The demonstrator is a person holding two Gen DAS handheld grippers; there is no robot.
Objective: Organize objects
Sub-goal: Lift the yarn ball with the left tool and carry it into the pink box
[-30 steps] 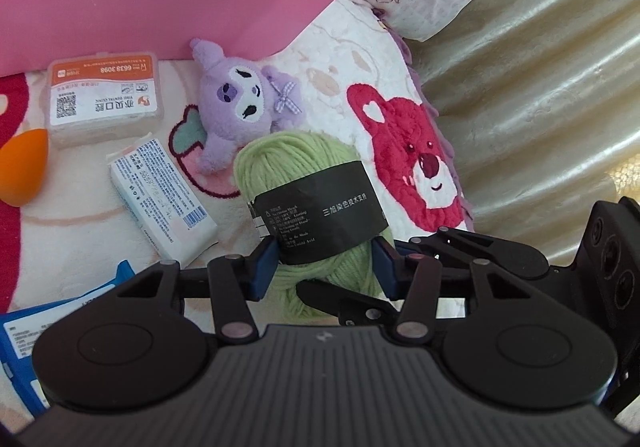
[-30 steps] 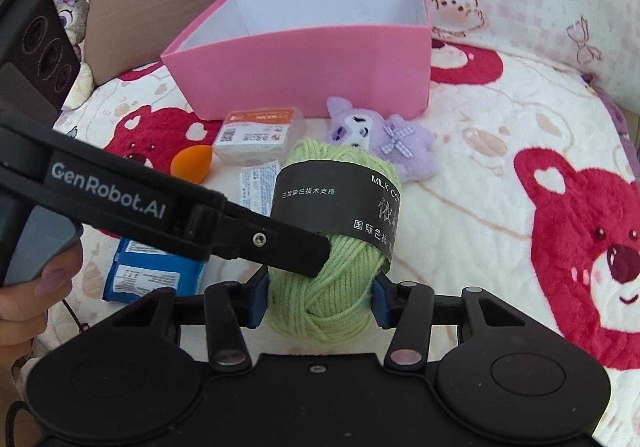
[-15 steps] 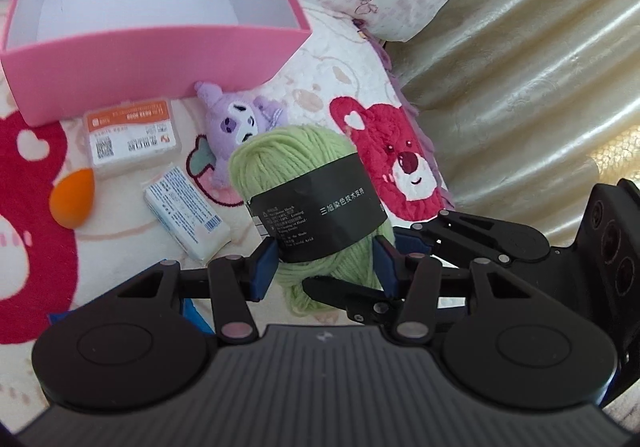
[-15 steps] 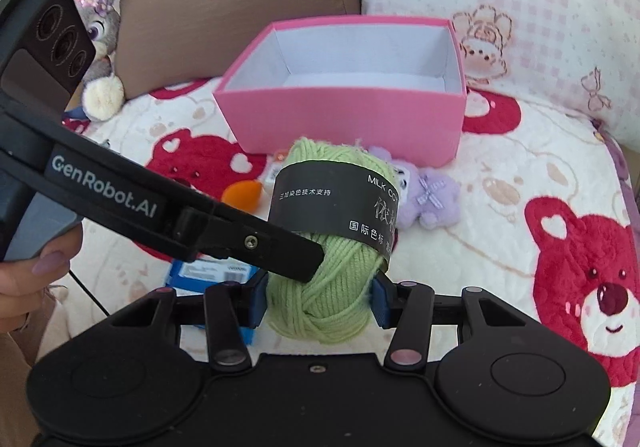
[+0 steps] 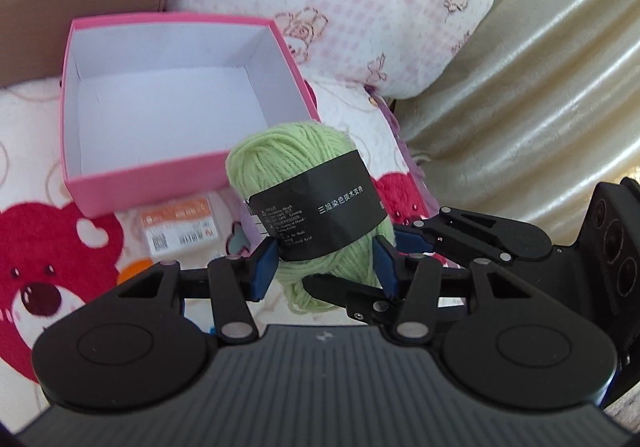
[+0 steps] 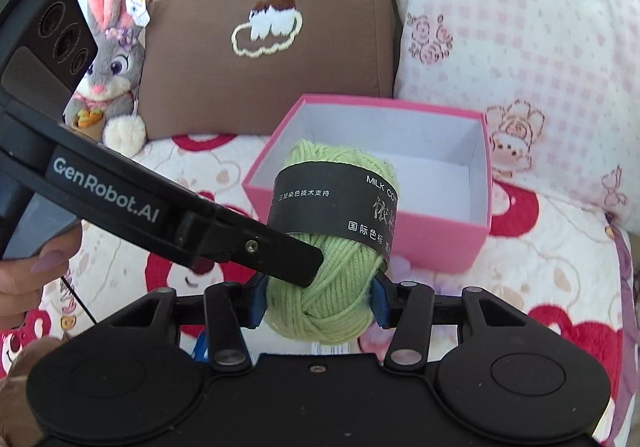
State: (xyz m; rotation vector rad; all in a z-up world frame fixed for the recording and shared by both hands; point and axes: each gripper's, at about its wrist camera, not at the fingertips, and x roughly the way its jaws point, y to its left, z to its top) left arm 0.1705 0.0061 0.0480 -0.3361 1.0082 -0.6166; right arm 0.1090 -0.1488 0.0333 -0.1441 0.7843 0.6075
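Right wrist view, both tongs (image 6: 318,303) pinching green yarn (image 6: 324,303), band reading "MILK CO", "GenRobot.AI" arm (image 6: 108,195)

Black-banded green yarn ball (image 5: 304,203) aloft

Box mouth: the pink box (image 6: 432,243) stands open at the top, white floor bare, so you have free way in from above.
Box walls: its near wall lies between you and the inside.
Behind box: the brown cushion (image 6: 264,27) and the pink checked pillow (image 6: 520,47) stand close behind its far side.
Left of box: the plush rabbit (image 6: 112,59) leans on the cushion, apart from the box.
In front of box: the orange-labelled case (image 5: 180,227) lies just beside the near wall on the blanket (image 6: 540,267).
Right edge: the blanket ends at the beige drape (image 5: 520,107).
Between your hands: the yarn (image 6: 332,275) fills both jaws, and the left gripper (image 5: 324,267) crosses in front of the right gripper (image 6: 318,303).
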